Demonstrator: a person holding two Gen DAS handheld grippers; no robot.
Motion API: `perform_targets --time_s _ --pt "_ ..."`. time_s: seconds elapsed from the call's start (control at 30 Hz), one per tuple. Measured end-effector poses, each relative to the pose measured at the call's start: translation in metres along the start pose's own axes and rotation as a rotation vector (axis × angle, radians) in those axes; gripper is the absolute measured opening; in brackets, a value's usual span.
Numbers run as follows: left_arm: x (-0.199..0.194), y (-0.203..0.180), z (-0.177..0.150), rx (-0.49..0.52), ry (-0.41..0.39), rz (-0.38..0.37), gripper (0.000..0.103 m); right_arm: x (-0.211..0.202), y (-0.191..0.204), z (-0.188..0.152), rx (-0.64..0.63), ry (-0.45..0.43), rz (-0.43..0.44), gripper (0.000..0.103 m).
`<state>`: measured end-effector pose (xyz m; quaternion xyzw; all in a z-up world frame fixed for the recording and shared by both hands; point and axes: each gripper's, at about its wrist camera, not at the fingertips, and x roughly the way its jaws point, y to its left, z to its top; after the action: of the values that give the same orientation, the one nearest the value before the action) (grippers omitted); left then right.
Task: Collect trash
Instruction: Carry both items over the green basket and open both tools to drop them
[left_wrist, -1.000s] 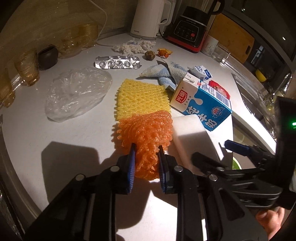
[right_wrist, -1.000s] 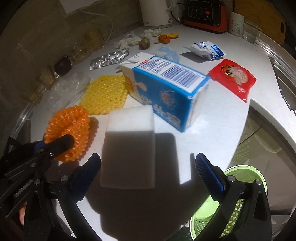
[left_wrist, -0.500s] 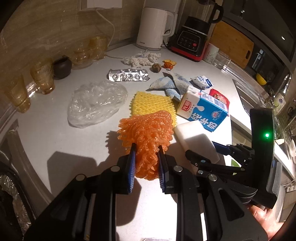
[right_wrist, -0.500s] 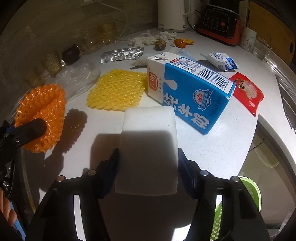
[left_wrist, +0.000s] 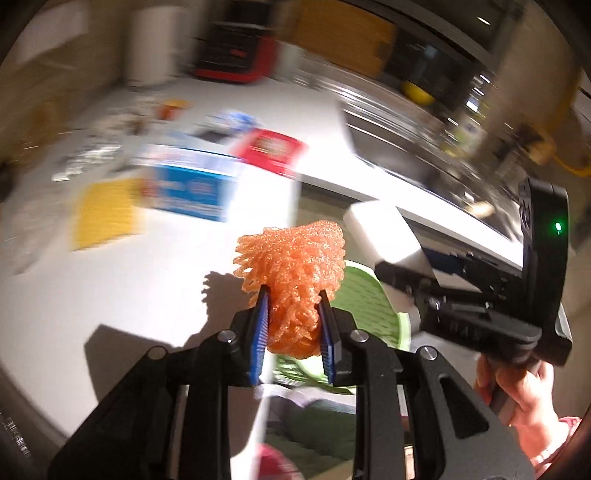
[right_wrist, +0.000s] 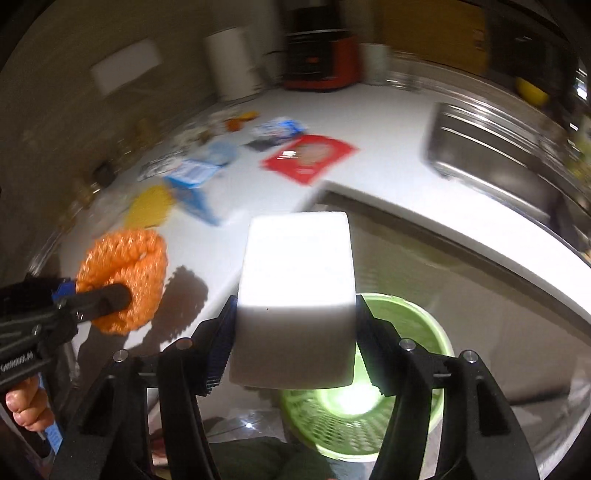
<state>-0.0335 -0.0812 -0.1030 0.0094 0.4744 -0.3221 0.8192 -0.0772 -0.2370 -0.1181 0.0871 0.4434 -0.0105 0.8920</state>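
Above the green basket (right_wrist: 402, 325), right tongs (right_wrist: 291, 343) clamp a white block (right_wrist: 295, 295), left tongs (left_wrist: 293, 332) pinch orange netting (left_wrist: 293, 273).

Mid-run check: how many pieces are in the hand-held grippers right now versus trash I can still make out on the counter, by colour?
Held, orange foam net in left hand-held gripper: 1
Held, white foam block in right hand-held gripper: 1
Counter, yellow foam net: 1
Counter, blue milk carton: 1
Counter, red packet: 1
Total: 5; smaller bits farther back are too blurred to count.
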Motion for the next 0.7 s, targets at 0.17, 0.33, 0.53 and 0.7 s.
perform_targets --time_s 0.17,0.33,0.53,0.7 --pt "0.053 -0.055 0.002 0.105 0.094 -0.070 0.029 -0.022 -0.067 -0.018 0.121 -0.009 -0.103 0.061" --pt "0.085 -0.085 -0.002 0.135 0.155 -0.080 0.047 -0.036 -0.103 -0.034 0.193 -0.007 -0.131 0.062" --pt "0.082 -0.090 0.002 0.118 0.145 -0.071 0.067 -0.042 -0.117 -0.040 0.213 0.002 -0.109 0.062" --pt "0.058 -0.080 0.013 0.076 0.087 -0.045 0.077 -0.036 -0.114 -0.034 0.188 0.017 -0.066 0.062"
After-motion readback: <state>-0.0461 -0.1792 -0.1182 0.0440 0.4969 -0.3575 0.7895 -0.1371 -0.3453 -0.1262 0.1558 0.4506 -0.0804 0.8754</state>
